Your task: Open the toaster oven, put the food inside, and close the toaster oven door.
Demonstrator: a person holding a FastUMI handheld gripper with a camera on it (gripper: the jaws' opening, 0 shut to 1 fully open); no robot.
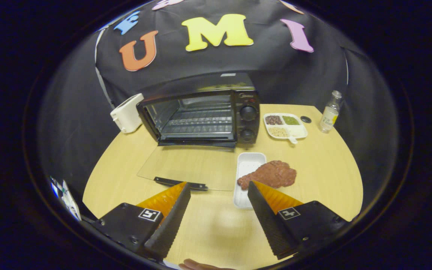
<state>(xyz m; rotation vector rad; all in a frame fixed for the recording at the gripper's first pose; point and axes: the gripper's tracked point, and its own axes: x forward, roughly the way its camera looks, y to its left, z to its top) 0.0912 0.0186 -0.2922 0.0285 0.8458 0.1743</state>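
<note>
Pale wood-grain laminate covered the rounded tabletop [324,168] where the tool [219,189] hovered with its ribbed fingers [174,217] spread wide apart, gripping nothing. Each finger mount carried a small square black-and-white marker. Beyond the fingers stood a black toaster oven [201,116], its glass door [188,167] lying flat and open toward the tool, the dark door handle [180,183] just ahead of the left finger. Wire racks gleamed inside the box-shaped cavity, and two round knobs sat stacked on the oven's right panel; a small logo above them was too blurred to read. Just ahead of the right finger lay the food [270,174], a lumpy reddish-brown slab resting half on a white rectangular tray [246,165] and half on the tabletop. Farther off, right of the oven, sat a white divided dish [285,126] holding dark, green and pale grains, a small black disc [305,119], and a clear bottle [330,112] with a yellowish label whose print could not be made out. A white boxy appliance [127,112] stood left of the oven.
</note>
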